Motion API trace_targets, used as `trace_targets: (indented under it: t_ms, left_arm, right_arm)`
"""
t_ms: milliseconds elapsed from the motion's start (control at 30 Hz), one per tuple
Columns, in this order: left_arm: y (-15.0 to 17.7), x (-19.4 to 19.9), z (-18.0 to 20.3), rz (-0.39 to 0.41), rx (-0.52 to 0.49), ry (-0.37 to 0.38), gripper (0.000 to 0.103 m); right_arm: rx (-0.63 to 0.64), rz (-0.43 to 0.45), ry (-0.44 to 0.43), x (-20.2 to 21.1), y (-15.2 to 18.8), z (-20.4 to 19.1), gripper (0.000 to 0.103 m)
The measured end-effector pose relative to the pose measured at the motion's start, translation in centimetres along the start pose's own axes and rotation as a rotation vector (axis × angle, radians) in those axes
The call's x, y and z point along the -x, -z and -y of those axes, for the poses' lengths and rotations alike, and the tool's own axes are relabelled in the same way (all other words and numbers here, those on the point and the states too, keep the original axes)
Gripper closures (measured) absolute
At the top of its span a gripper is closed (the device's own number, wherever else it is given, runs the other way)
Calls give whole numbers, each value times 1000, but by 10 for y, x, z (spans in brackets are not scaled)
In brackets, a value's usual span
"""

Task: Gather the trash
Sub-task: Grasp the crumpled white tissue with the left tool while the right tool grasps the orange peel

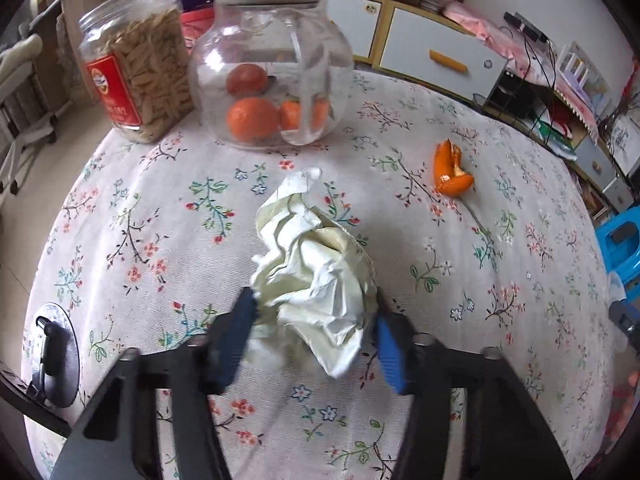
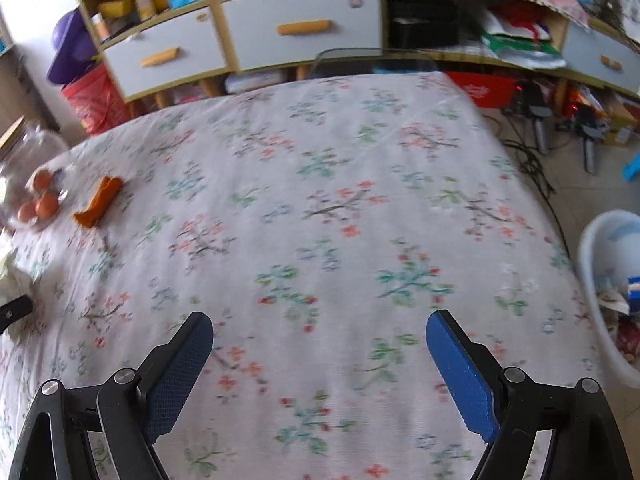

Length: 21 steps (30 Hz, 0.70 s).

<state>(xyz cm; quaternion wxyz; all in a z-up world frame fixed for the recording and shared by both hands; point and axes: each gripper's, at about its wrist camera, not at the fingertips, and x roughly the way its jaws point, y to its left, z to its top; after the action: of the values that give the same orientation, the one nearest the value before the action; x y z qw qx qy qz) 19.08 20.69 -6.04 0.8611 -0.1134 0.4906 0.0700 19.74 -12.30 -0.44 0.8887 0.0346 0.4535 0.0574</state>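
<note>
Your left gripper (image 1: 316, 308) has its blue pads pressed on both sides of the crumpled paper (image 1: 312, 264), which bulges ahead of the jaws. The orange peel (image 1: 450, 168) lies well ahead, to their right. Your right gripper (image 2: 320, 336) gapes wide over bare tablecloth (image 2: 320, 184) (nothing between).

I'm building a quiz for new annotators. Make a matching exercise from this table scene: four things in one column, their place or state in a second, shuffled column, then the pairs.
Things:
1. crumpled cream paper wad
2. orange peel piece
3. round clear glass jar with wooden lid
4. right tool

Places or states:
A. open over bare floral tablecloth
B. holds whole oranges
C. pinched by the left tool
D. lying loose on the cloth, untouched

Pairs: 1-C, 2-D, 3-B, 4-A
</note>
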Motion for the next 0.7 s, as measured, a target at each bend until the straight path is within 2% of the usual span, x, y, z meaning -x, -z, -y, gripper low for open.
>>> trace_targets:
  t_ms: [33,67,167,433,700]
  left_arm:
    - [-1,2,-3,2,9,12,63]
    - [-2,4,-5,4,20,27,67]
    - [-7,14,-12,20,44,69,70]
    - [-17,45,-22,118,50,67,71]
    - [-20,52,-42,138,72,48,71]
  right_arm:
    - [16,-5,-1,-3,0,-7,12]
    - [29,-8,2,-5,-1,-13,12]
    - [59,-14,8,-12,-6,-31,12]
    - [157,13,-46,-41,-25,-103,12]
    - [251,34,-71,-87,-36,-179,12]
